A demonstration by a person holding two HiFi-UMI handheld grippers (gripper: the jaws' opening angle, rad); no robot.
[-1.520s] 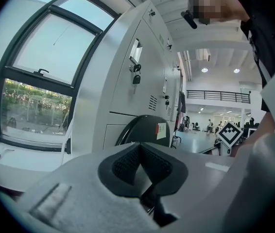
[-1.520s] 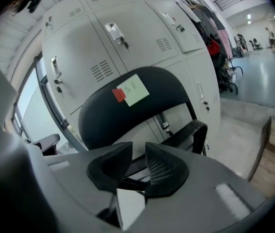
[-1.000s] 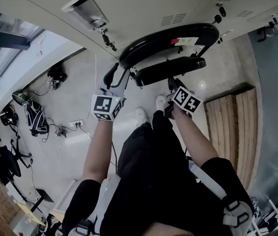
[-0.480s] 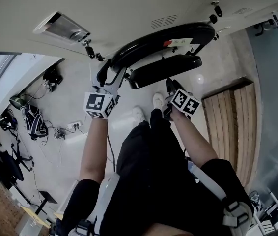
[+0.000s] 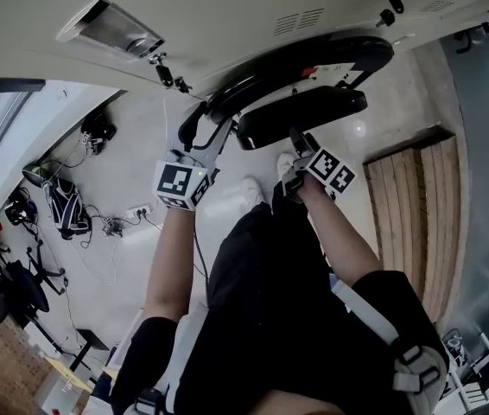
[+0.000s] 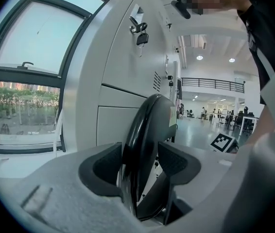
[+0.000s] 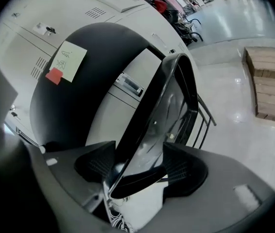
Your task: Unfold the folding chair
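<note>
The black folding chair stands against grey lockers, its curved backrest (image 5: 314, 63) above its seat (image 5: 305, 115). My left gripper (image 5: 203, 132) is at the backrest's left end. In the left gripper view the backrest's edge (image 6: 145, 135) runs between the jaws of that gripper (image 6: 140, 166), which have just been opening; a gap shows beside the right pad. My right gripper (image 5: 301, 141) is at the seat's near edge. Its jaws (image 7: 140, 166) have just been opening, and the seat's rim (image 7: 157, 125) lies loose between the pads. The backrest (image 7: 79, 96) carries a pale sticky note (image 7: 69, 57).
Grey lockers (image 5: 227, 15) stand right behind the chair. A low wooden platform (image 5: 417, 206) lies on the floor to the right. The person's legs and white shoes (image 5: 249, 193) are just below the seat. Bags and cables (image 5: 63, 210) lie at the left by a window (image 6: 25, 81).
Both grippers stay at the chair. The right gripper has rolled a little at the seat's edge. The head view has shifted slightly.
</note>
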